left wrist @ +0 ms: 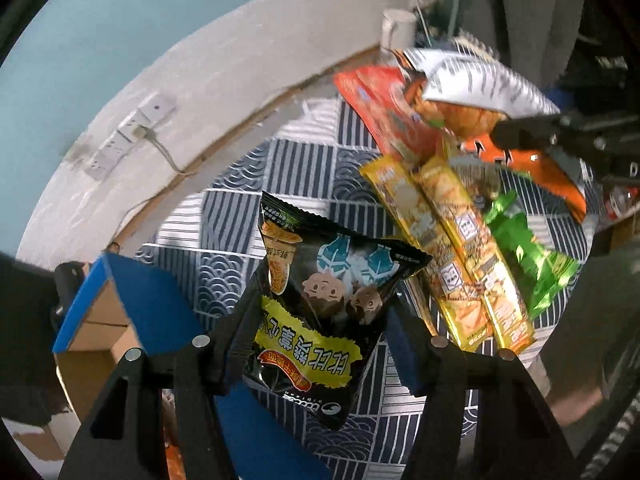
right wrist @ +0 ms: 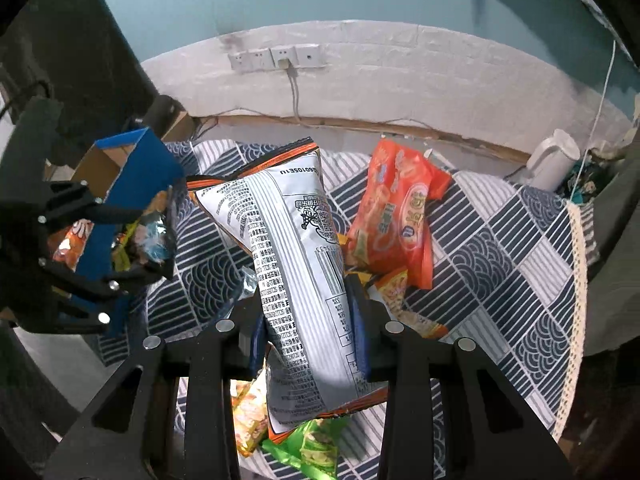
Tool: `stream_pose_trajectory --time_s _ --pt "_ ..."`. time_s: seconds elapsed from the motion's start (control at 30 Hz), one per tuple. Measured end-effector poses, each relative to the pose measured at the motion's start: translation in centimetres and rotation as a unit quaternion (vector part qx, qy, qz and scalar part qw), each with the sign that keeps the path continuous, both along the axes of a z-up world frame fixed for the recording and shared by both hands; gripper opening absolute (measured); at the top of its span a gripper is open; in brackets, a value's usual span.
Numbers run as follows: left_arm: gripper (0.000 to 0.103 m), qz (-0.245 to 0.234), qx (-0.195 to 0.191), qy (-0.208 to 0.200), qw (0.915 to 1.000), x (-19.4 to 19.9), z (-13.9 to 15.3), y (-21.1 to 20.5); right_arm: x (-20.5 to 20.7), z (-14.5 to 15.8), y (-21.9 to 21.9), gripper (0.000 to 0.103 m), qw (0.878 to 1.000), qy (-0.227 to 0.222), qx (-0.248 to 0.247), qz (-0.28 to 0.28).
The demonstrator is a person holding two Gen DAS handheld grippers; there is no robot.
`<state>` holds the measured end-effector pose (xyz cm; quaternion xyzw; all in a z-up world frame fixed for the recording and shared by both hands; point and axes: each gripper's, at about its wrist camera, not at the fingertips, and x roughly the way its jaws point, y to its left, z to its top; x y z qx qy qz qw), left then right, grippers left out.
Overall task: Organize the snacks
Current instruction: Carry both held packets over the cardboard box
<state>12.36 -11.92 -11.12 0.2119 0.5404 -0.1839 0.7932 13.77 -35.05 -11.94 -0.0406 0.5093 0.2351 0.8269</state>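
My left gripper [left wrist: 320, 320] is shut on a black snack bag [left wrist: 324, 304] with yellow lettering, held above the patterned cloth beside the blue cardboard box [left wrist: 152, 300]. It also shows in the right wrist view [right wrist: 136, 240], at the box [right wrist: 136, 168]. My right gripper [right wrist: 308, 320] is shut on a white and orange snack bag [right wrist: 296, 248], lifted over the table; it shows in the left wrist view [left wrist: 472, 92]. A red bag [right wrist: 396, 208], two yellow packets [left wrist: 448, 240] and a green bag [left wrist: 524, 252] lie on the cloth.
The table carries a blue and white patterned cloth [right wrist: 500, 240]. A white kettle [right wrist: 552, 160] stands at the far right by the wall. Wall sockets [right wrist: 276, 58] with a cable sit behind the table. The blue box holds other snacks.
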Motion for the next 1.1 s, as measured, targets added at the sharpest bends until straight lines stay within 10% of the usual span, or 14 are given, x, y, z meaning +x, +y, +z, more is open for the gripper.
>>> stream_pose_trajectory --time_s 1.1 --pt "0.062 0.139 -0.057 -0.110 0.9824 -5.8 7.4 13.9 -2.4 6.5 9.6 0.033 0.996 -0.053 0.028 0.068"
